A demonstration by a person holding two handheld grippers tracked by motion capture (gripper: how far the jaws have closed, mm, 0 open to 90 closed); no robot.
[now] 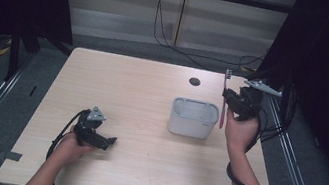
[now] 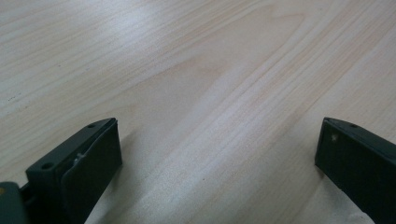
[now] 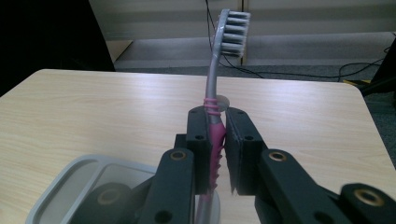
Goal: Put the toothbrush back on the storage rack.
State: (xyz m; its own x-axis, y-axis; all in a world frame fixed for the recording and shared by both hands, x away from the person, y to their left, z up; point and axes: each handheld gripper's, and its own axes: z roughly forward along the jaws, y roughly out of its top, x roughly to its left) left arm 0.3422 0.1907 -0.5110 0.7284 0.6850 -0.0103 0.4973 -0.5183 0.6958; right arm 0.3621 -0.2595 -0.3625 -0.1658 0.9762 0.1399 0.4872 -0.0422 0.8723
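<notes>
My right gripper (image 1: 228,99) is shut on a pink and grey toothbrush (image 1: 224,102), held upright above the table just right of a white holder (image 1: 193,118). In the right gripper view the toothbrush (image 3: 217,93) stands between my jaws with its bristle head up, and the rim of the holder (image 3: 70,182) lies below at the left. My left gripper (image 1: 113,140) rests on the table at the front left. Its jaws stand wide apart with bare wood between them (image 2: 219,154).
A dark round hole (image 1: 194,82) sits in the wooden table (image 1: 143,84) behind the holder. Cables run across the floor beyond the far edge. Dark frames stand at both sides of the table.
</notes>
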